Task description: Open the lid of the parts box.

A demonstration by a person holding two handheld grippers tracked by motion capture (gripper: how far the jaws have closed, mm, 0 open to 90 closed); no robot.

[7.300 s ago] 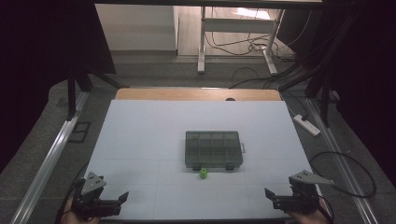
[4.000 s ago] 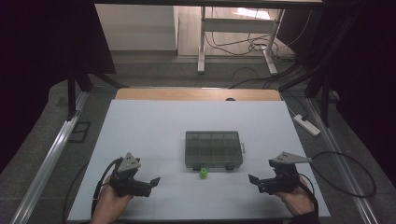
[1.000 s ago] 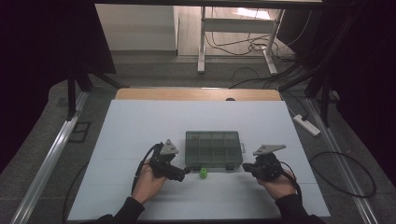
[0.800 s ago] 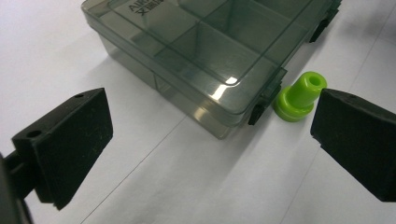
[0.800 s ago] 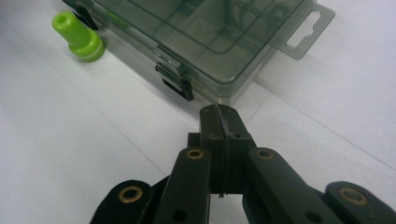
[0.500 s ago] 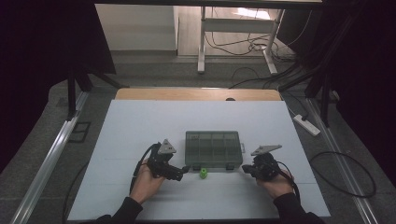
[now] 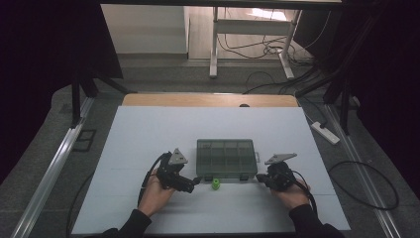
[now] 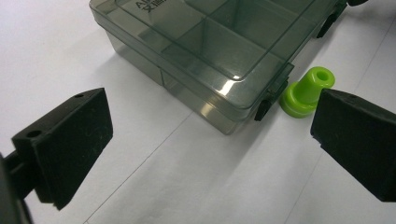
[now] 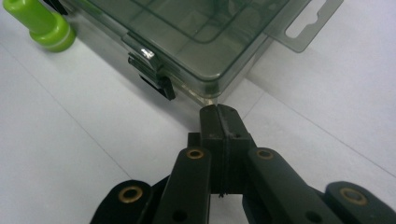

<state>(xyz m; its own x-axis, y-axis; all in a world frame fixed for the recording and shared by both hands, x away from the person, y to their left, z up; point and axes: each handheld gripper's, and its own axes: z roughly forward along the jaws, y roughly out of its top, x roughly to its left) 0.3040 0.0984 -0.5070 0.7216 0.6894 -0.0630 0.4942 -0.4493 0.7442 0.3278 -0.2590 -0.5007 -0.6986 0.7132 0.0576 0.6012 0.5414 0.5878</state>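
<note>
A smoky transparent compartment box [image 7: 227,158] with its lid closed lies mid-table, also close up as the box [image 8: 210,51] and the box [image 9: 196,42]. A small green plastic peg [image 7: 216,184] rests on the table just in front of it, beside a black latch [image 8: 273,95]; the peg [image 8: 308,91] [image 9: 44,23] shows in both gripper views. My left gripper [image 7: 194,182] is open, its pads [image 8: 70,140] wide apart, pointing at the box's near left corner. My right gripper [image 7: 261,180] is shut with nothing between its jaws, its tips [image 9: 219,114] almost at the box's near right corner.
The white table [image 7: 148,134] ends at a wooden strip [image 7: 208,100] at the back. A power strip [image 7: 325,132] lies off the right edge. A hang tab [image 9: 308,25] sticks out from the box's right end. A second black latch [image 9: 159,84] sits near my right gripper.
Both hands have come in from the table's near corners to either side of the box. Over the last second they hardly moved.
</note>
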